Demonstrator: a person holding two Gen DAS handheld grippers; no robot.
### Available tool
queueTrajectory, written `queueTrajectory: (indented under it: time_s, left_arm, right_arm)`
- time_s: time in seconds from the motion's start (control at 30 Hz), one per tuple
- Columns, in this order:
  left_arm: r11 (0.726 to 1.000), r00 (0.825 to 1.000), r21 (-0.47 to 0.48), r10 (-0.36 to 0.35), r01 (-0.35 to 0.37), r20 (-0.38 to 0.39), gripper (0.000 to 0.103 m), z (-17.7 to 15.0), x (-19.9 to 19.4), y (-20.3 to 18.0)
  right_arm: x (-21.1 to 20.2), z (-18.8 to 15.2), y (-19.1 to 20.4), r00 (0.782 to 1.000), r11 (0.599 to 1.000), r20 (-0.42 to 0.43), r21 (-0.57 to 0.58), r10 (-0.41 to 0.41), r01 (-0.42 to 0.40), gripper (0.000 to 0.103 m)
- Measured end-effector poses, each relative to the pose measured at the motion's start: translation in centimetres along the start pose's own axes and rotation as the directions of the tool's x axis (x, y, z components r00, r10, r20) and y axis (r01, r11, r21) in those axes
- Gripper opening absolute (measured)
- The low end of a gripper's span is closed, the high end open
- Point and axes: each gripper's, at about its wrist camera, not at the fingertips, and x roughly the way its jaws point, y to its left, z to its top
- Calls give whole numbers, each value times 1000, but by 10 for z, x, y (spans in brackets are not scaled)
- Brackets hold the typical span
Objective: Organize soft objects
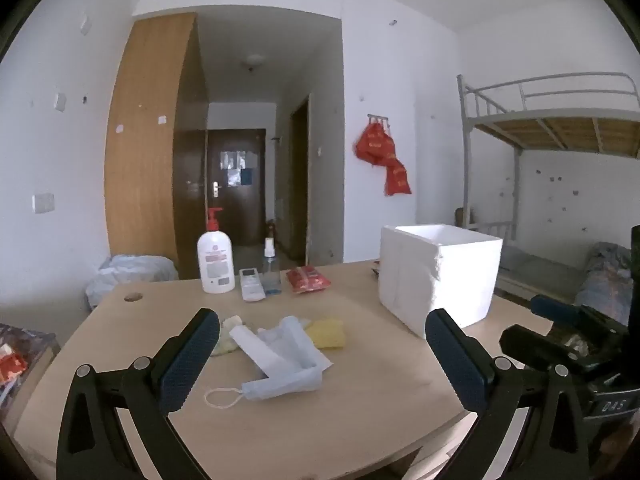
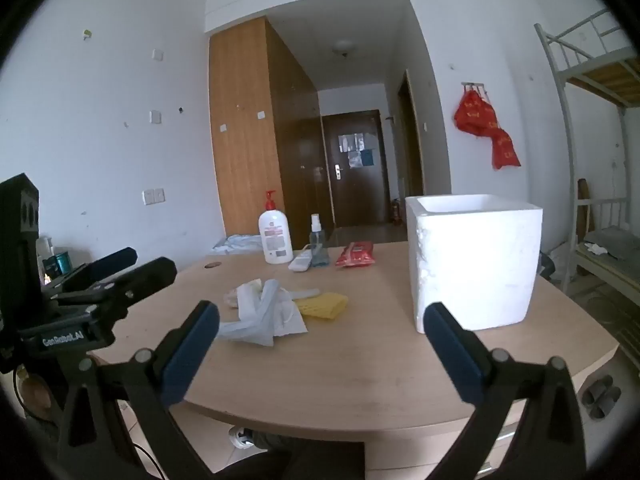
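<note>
The soft items lie in a loose heap near the middle of the worktop [image 1: 360,412]: a pale blue face mask [image 1: 280,372] with its ear loop trailing toward the near edge, thin white wrappers or plastic beneath it, a pale yellowish item at the heap's left, and a yellow cloth [image 1: 328,334] touching the heap's far right side. The white foam box [image 1: 438,272], open at the top, stands to the right of the heap and well apart from it; it is judged to be the likely receptacle. The left gripper [image 1: 322,350] is held above the near part of the worktop with its fingers spread fully apart and nothing between them; in its own view the heap sits almost directly ahead, framed between the fingers, and the mask's long axis runs obliquely, from far left to near right, across the line of approach. The right gripper [image 2: 322,346] is likewise wide open and empty; from it the heap [image 2: 264,312] lies ahead and to the left, while the box [image 2: 476,264] stands ahead and to the right, just beyond its right finger. Judgement: the left gripper is the nearer and better aligned for the first pick, and a small turn of the wrist would set its fingers across the mask's narrow width; the right gripper is better placed toward the box. Neither gripper touches anything yet.
</note>
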Motion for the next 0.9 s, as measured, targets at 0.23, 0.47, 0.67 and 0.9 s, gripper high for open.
queueTrajectory:
  time_s: [0.23, 0.47, 0.67, 0.9]
  left_arm:
    - [999, 1000, -46, -10, 10, -7, 103, 0, 4, 13]
    - [999, 1000, -33, -10, 10, 18, 103, 4, -1, 5]
    - [999, 1000, -39, -12, 13, 21, 103, 2, -1, 7]
    - [999, 1000, -33, -3, 4, 23, 103, 1, 0, 6]
  right_arm:
    - [2, 0, -2, 1000, 1000, 6, 2, -4, 4, 103]
    - [1, 0, -8, 1000, 1000, 8, 3, -14, 14, 103]
    - [1, 1, -4, 1000, 1000, 14, 1, -19, 19, 103]
    - [-1, 1, -4, 1000, 1000, 17, 2, -20, 20, 103]
